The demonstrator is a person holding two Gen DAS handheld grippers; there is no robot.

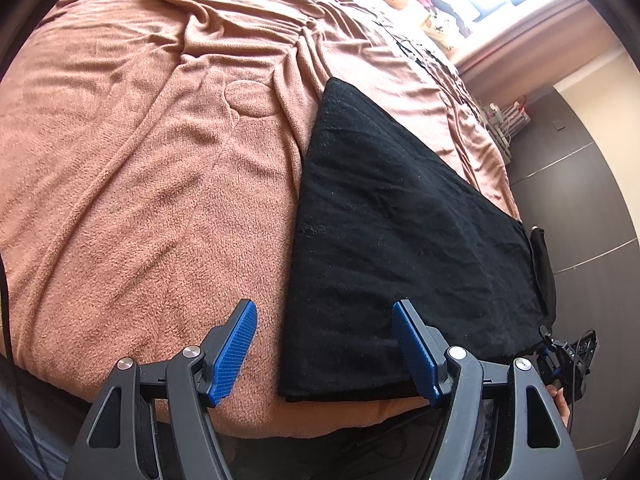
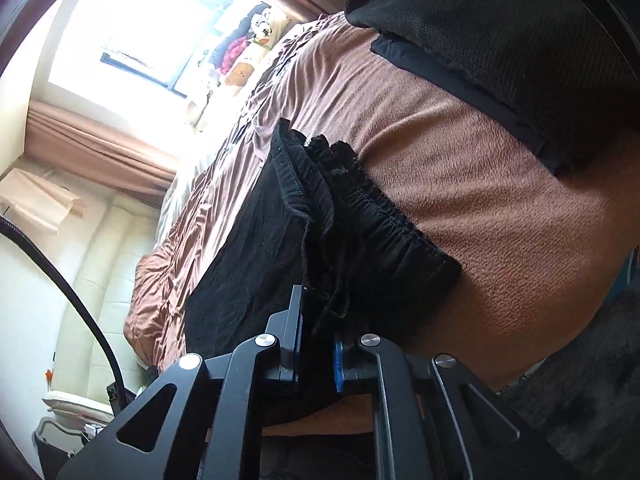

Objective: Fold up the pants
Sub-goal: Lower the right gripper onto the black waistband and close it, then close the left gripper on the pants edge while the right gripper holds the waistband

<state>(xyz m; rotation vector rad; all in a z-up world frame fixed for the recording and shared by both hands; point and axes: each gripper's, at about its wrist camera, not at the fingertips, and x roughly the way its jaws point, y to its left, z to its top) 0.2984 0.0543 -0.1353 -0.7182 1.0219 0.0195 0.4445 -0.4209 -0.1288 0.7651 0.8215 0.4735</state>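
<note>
A bedroom, bright window at the far end, and a bed (image 1: 120, 200) under a pinkish-brown fleece blanket that serves as my working surface. The pants (image 1: 400, 240) lie on it near the side edge, black, already doubled into a long flat strip. In the left wrist view that strip runs away from me toward the window, narrowing with distance; its near end sits at the bed's edge.

My left tool (image 1: 324, 348) hovers over that near end with its blue pads spread wide and nothing between them. The left pad is over bare blanket, the right one over the black cloth, so the pants' long edge passes between the jaws. It touches nothing that I can see.

My right tool (image 2: 316, 344) is at the elastic waistband (image 2: 372, 216), which is bunched and ruffled. Its jaws are drawn close together with black fabric caught between them: I read it as clamped on the pants at the waistband end. A second dark folded garment (image 2: 500, 40) lies farther along the bed, apart from the pants.

I judge the right hand to be the nearer and the one committed; the next fold would carry the end it holds along the strip's long axis, with the left tool free to pin or lift its own end.
</note>
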